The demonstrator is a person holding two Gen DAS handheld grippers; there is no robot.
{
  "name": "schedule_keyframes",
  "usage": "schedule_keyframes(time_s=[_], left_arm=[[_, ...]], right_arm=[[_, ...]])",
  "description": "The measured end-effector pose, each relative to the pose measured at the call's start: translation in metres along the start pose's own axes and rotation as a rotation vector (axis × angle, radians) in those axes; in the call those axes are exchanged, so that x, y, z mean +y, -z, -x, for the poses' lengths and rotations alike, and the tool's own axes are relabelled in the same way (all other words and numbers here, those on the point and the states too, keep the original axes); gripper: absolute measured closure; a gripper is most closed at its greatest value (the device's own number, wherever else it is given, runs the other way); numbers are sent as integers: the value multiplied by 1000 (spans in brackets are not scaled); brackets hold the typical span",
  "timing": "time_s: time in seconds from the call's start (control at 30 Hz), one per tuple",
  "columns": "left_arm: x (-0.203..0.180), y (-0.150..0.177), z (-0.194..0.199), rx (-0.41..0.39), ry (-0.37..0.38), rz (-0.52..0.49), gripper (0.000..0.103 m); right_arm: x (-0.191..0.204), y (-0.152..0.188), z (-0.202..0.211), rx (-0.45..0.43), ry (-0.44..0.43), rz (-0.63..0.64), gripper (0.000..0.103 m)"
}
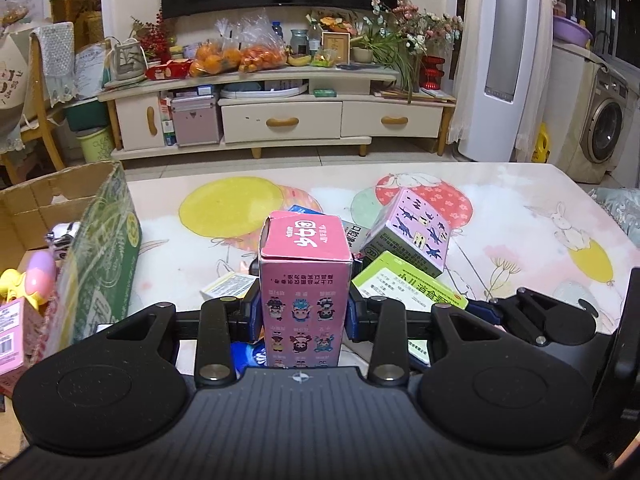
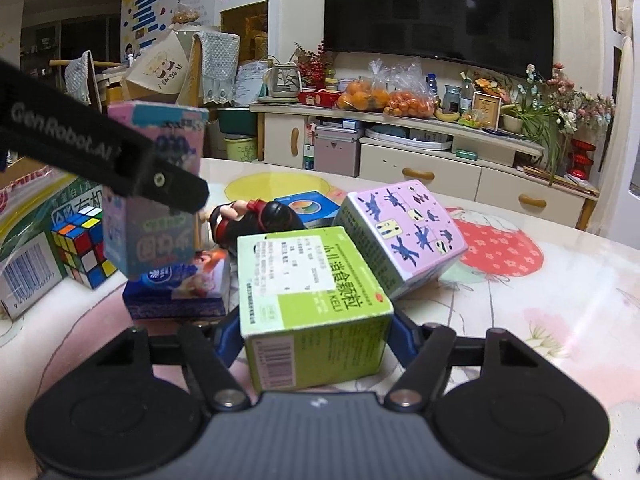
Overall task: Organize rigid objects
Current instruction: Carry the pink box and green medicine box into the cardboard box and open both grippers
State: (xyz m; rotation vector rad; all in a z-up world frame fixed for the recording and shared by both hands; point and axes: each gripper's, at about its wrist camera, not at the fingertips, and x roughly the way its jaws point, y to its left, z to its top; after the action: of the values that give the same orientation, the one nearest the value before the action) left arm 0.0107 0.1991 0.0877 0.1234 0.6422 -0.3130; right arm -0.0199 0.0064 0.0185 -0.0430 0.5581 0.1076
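Clearly the cardboard box (image 1: 100,240) at the table's (image 1: 520,216) left edge is the likely bin, and its near wall could catch the tall pink carton (image 1: 306,280) that the left gripper (image 1: 306,316) pinches upright. Right gripper (image 2: 316,332) squeezes the green medicine box (image 2: 312,300); the purple box (image 2: 404,232) leans just behind, the figurine (image 2: 256,216) and Rubik's cube (image 2: 84,244) crowd nearby and could topple.

pink carton (image 1: 306,280) printed with small cartoon figures; green medicine box (image 2: 316,312) with a white label; lilac box (image 2: 404,232) bearing blue stick figures; multicoloured rubik's cube (image 2: 84,246); tablecloth (image 1: 520,216) pale with yellow and red balloons.
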Motion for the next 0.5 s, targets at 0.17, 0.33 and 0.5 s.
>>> schedule_keyframes(time_s=[0.17,0.33,0.5], left_arm=[[2,1,6,-16,-5,7,57],[6,-1,12,-40,-5,17,57],[12,-1,19,-67,-4,29,57]], right_arm=[[10,3,7,4,44,0,33],[18,1,10,-3,94,-7,33],[22,0,15,-26,134,-33,33]])
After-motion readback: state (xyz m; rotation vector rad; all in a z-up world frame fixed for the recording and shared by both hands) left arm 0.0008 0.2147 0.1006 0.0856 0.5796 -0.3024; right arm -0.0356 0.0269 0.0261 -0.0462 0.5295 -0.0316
